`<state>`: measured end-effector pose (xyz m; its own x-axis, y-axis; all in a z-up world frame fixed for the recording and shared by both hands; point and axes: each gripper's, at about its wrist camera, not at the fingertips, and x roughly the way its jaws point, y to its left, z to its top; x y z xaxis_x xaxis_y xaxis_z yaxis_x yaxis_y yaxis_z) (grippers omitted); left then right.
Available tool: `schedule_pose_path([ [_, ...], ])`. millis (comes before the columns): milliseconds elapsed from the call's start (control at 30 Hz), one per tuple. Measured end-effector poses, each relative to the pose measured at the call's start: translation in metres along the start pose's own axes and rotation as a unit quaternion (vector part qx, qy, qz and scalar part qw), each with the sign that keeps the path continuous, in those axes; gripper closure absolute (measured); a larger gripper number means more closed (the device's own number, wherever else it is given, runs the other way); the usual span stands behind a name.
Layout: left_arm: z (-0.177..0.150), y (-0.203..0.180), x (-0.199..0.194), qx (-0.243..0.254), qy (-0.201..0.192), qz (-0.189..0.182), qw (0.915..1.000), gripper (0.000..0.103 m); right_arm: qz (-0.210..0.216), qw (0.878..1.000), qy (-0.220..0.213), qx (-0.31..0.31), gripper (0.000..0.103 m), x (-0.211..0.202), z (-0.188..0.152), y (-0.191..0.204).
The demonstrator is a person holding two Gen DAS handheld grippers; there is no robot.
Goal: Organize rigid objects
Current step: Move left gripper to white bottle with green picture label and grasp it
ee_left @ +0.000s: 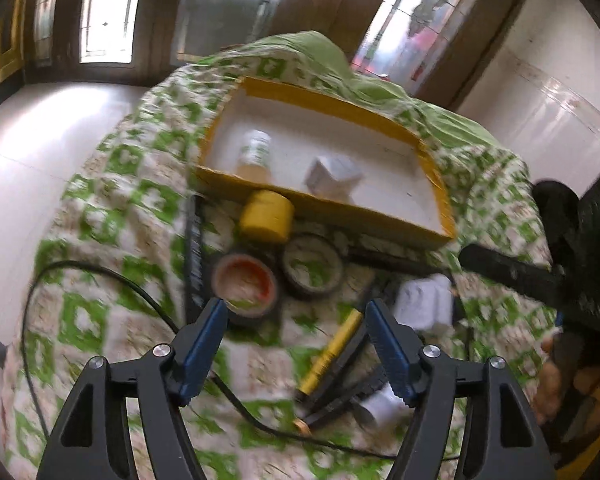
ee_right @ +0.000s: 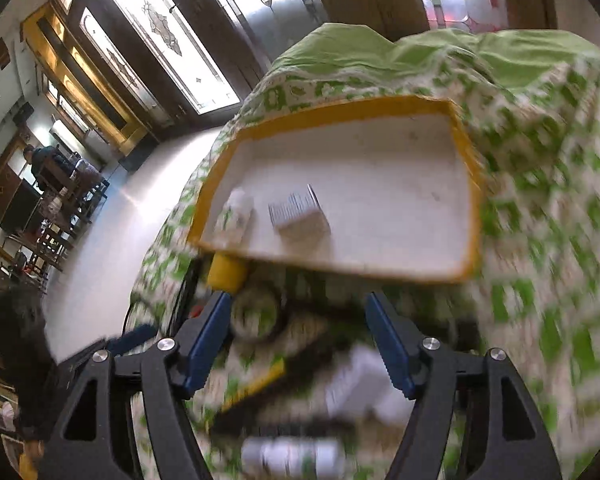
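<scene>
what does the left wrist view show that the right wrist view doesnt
Only the left wrist view shows the orange-cored tape roll, the black cable and the left gripper, open and empty. Only the right wrist view shows the furnished room beyond the floor. Both share the yellow-rimmed tray holding a bottle and small box, and the yellow roll outside it.

one yellow-rimmed tray [ee_left: 380, 216], two tape rolls [ee_left: 246, 288], one yellow jar [ee_left: 266, 216], one bottle [ee_left: 256, 152]

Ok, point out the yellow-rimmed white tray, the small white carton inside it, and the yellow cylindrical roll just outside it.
Yellow-rimmed white tray [ee_left: 380, 110]: left wrist view, on its far rim.
Small white carton [ee_left: 332, 178]: left wrist view, on its front face.
Yellow cylindrical roll [ee_left: 266, 216]: left wrist view, on its curved side.
</scene>
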<state>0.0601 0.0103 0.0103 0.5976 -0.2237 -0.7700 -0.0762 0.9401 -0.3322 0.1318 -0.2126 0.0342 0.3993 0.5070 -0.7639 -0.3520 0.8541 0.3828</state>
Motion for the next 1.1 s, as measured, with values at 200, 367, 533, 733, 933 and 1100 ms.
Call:
schedule_pose_path([
  [200, -0.030, -0.032, 0.004, 0.028, 0.017, -0.005, 0.9995, 0.028, -0.014, 1.000, 0.003, -0.016, 0.031, -0.030, -0.055, -0.002],
  [367, -0.052, -0.060, 0.006, 0.082, 0.029, 0.008, 0.9962, 0.028, -0.039, 0.999, -0.025, -0.018, 0.031, -0.041, -0.061, -0.004],
  [533, -0.060, -0.077, 0.012, 0.130, 0.038, 0.025, 0.9904, 0.028, -0.063, 0.997, -0.034, -0.017, 0.031, -0.042, -0.059, -0.010],
  [733, -0.066, -0.092, 0.024, 0.172, 0.062, 0.027, 0.9827, 0.028, -0.078, 0.996, -0.032, -0.007, 0.031, -0.038, -0.056, -0.020],
  [933, -0.073, -0.110, 0.038, 0.216, 0.085, 0.018, 0.9724, 0.028, -0.093, 0.995, -0.023, 0.010, 0.031, -0.032, -0.054, -0.030],
  [1100, -0.079, -0.125, 0.054, 0.249, 0.111, 0.025, 0.9617, 0.029, -0.103, 0.994, -0.019, 0.016, 0.031, -0.028, -0.053, -0.034],
])
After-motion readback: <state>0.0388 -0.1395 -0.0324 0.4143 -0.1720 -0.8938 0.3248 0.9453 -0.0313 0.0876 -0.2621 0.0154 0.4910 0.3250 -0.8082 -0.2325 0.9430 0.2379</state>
